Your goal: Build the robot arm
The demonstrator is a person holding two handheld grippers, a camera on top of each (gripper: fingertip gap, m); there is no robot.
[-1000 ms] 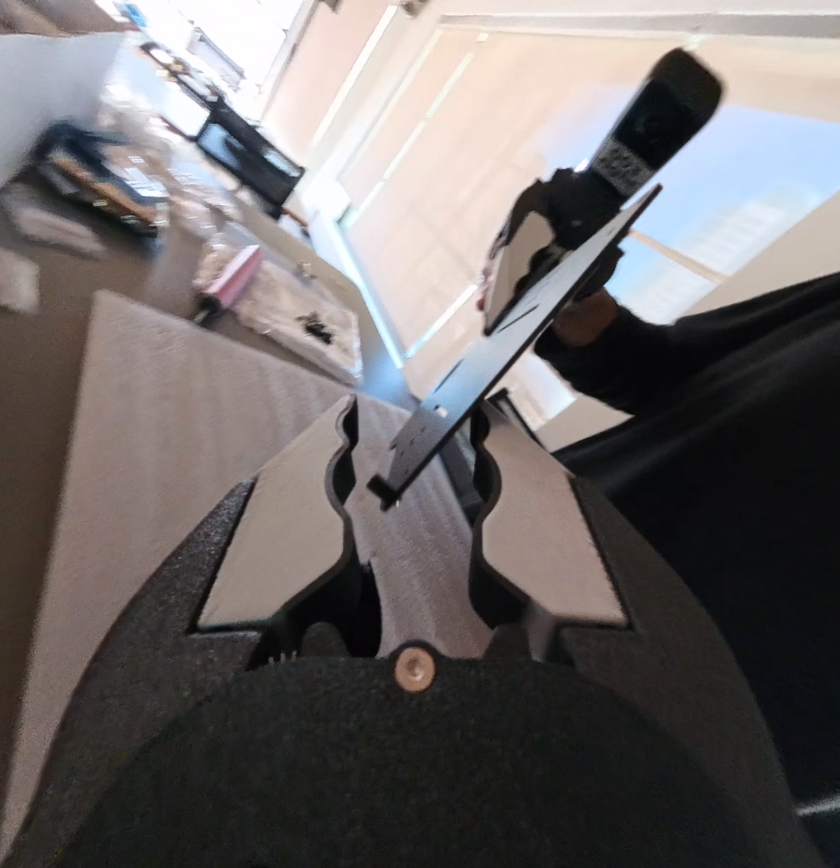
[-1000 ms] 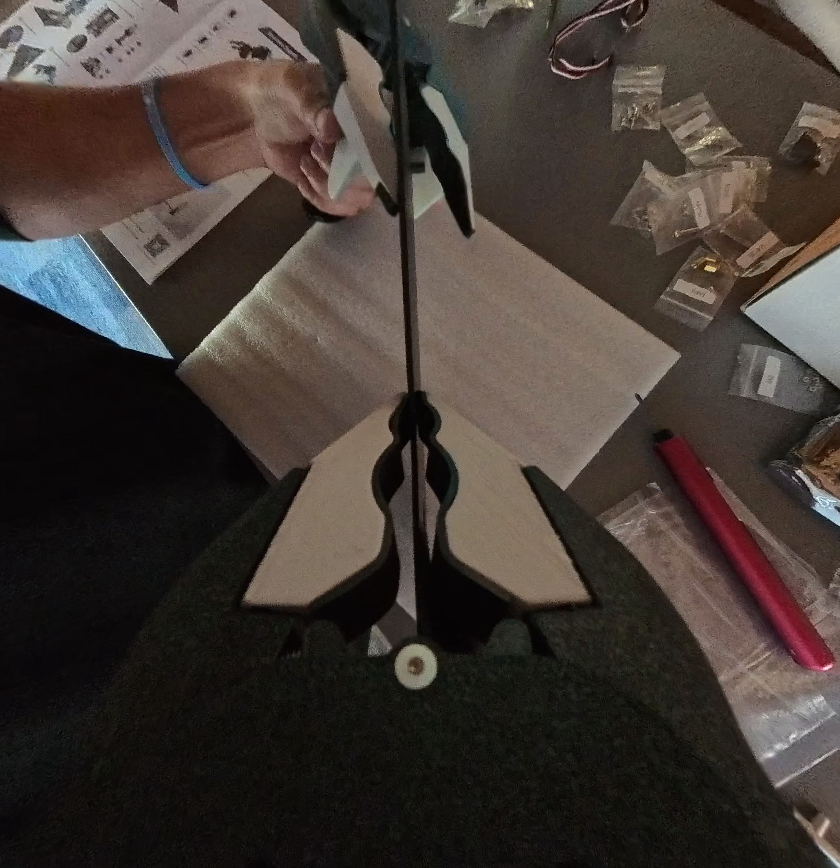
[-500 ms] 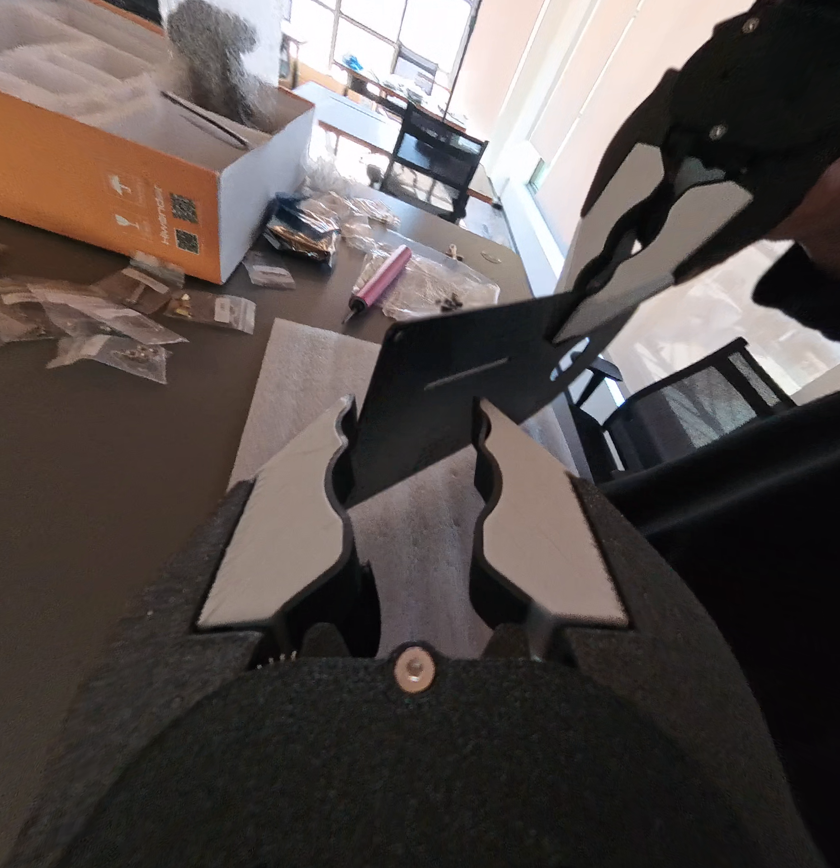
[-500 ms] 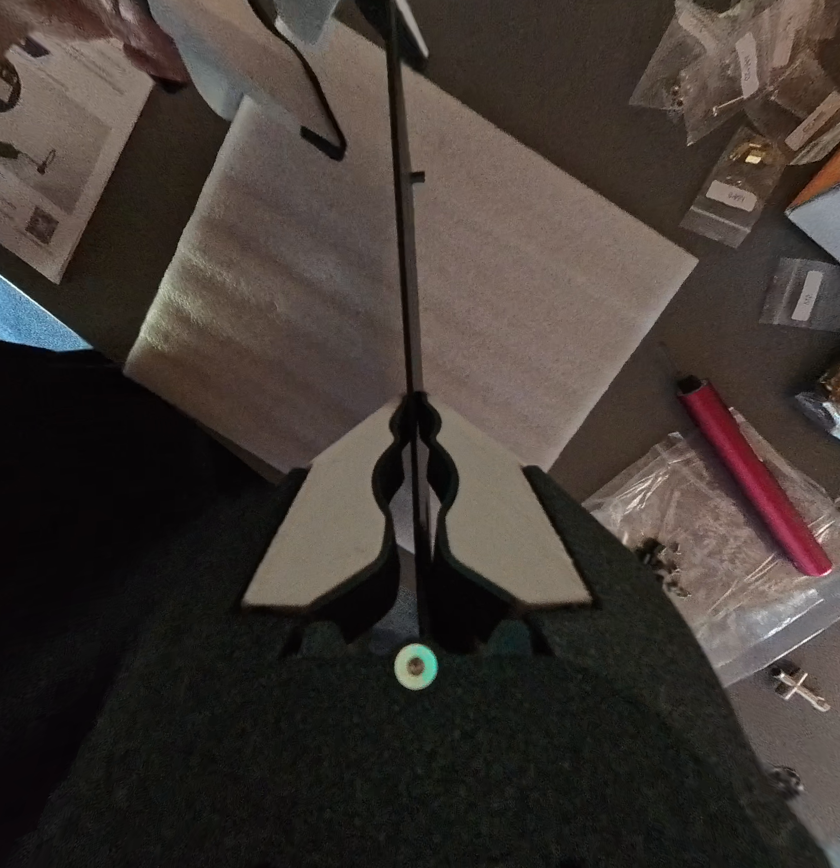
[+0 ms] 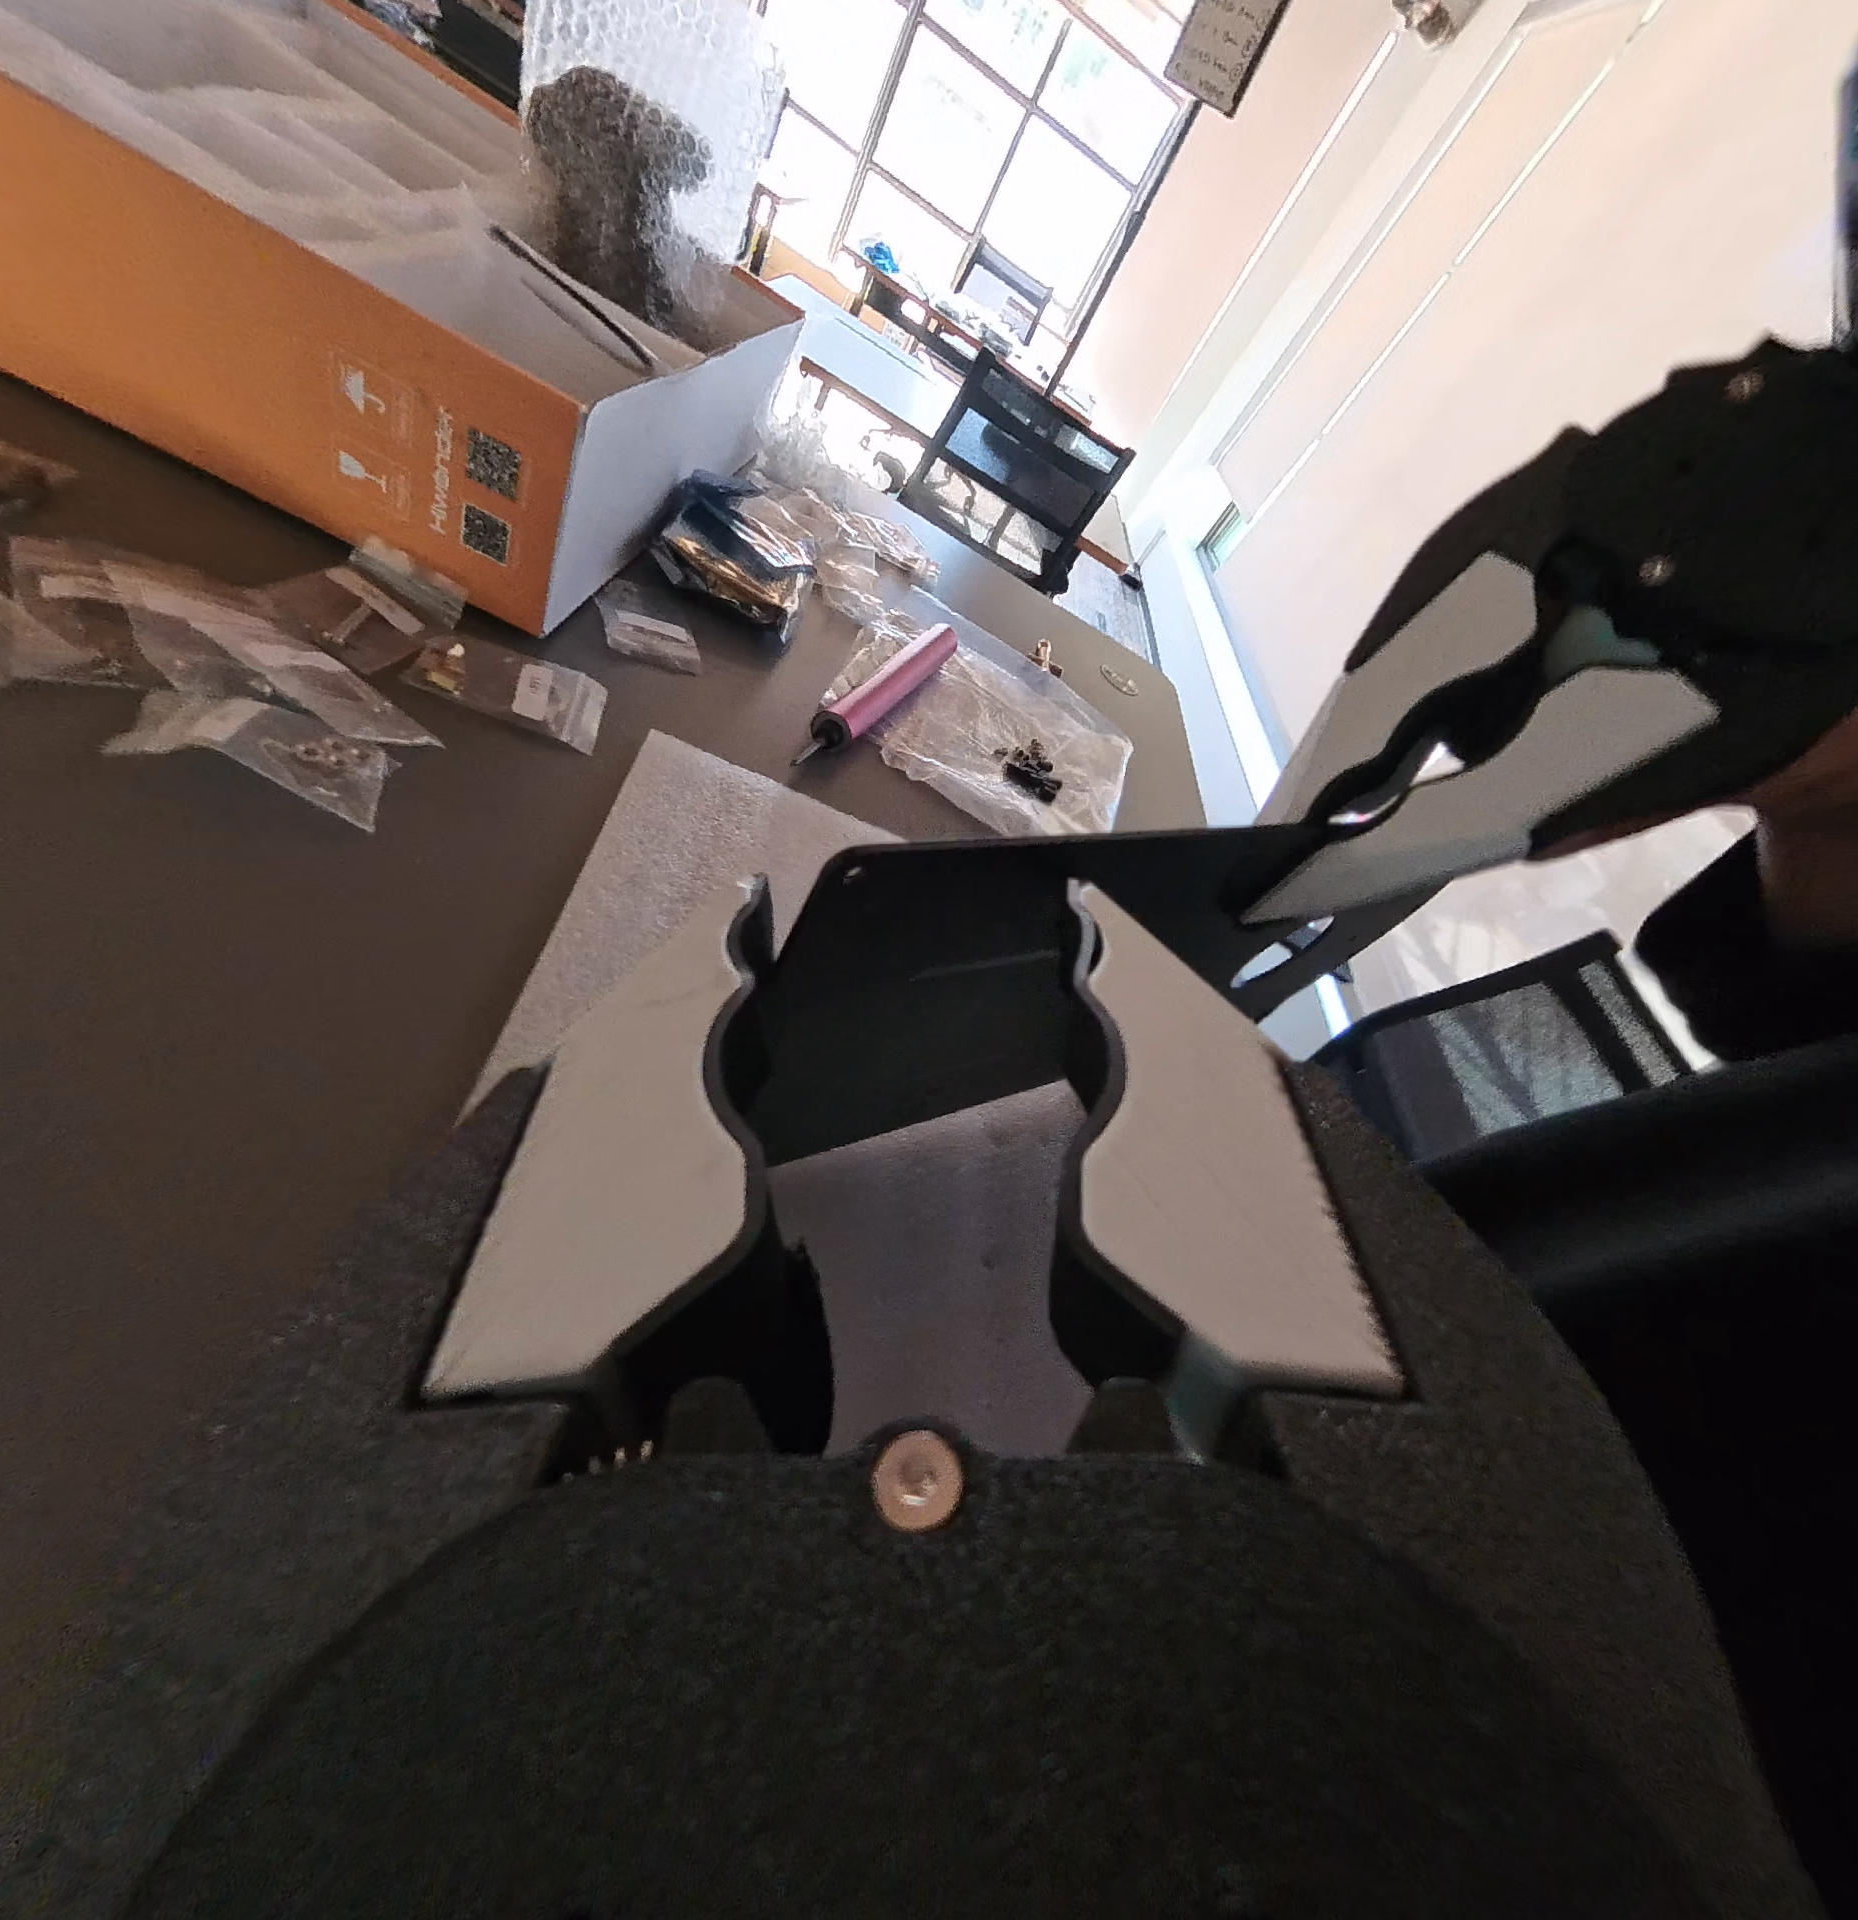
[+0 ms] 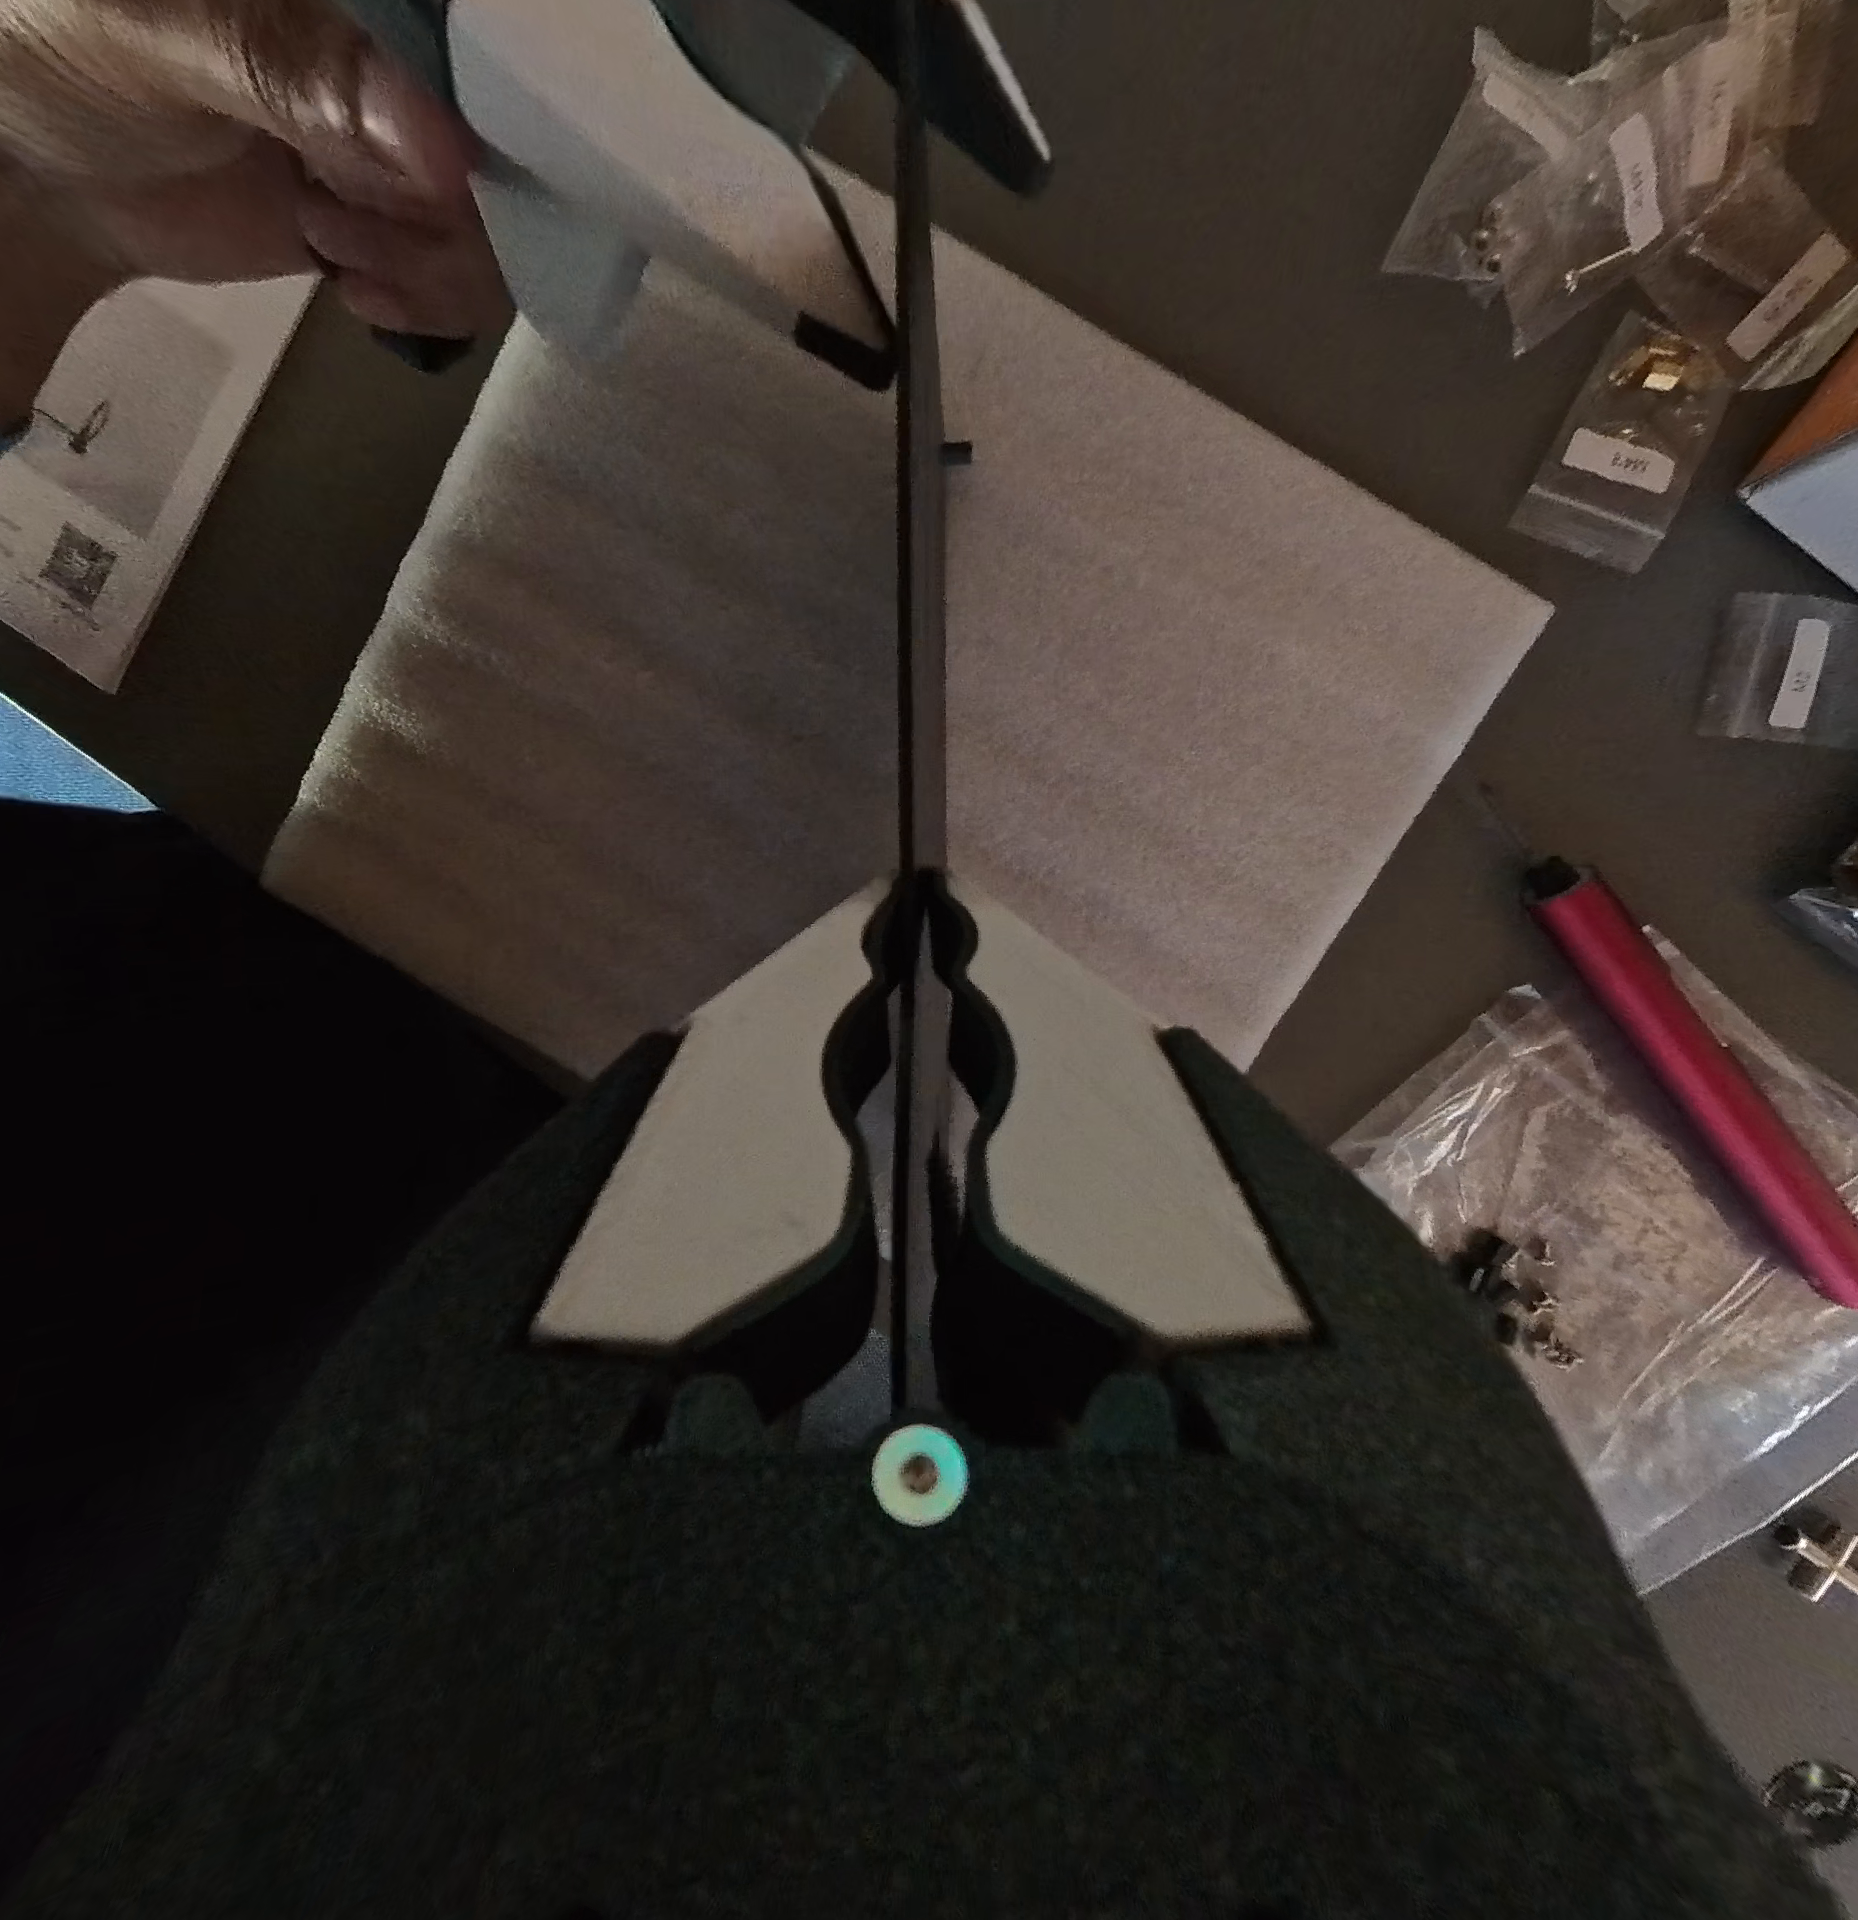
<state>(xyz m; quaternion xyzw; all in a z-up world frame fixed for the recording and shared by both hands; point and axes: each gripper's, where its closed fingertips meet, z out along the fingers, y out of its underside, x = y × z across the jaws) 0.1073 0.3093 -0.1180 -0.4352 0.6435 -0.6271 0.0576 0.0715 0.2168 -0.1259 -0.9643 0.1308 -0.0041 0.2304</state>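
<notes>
My right gripper (image 6: 920, 883) is shut on a thin black flat plate (image 6: 917, 582), seen edge-on and reaching forward above a white foam sheet (image 6: 1164, 644). In the left wrist view the plate (image 5: 935, 987) is tilted, and its free end sits between the spread fingers (image 5: 634, 1122) of my left gripper (image 5: 920, 894), which is open and not clamping it. The right gripper (image 5: 1424, 790) holds the plate's far end at the upper right. The left gripper (image 6: 696, 197) also shows at the top of the right wrist view, one finger on each side of the plate, with a hand (image 6: 177, 156) behind it.
An orange and white box (image 5: 229, 312) with bubble-wrapped contents stands at the back left. A pink screwdriver (image 5: 889, 686) lies on clear bags of small parts (image 6: 1590, 1278). More small bags (image 5: 250, 675) are scattered about. A printed sheet (image 6: 104, 499) lies by the table's edge. A black chair (image 5: 1018, 478) stands beyond.
The left gripper's view swung from the windows down to the table. The plate's free end now sits deeper between the open left fingers. The right gripper kept its grip and moved lower over the foam.
</notes>
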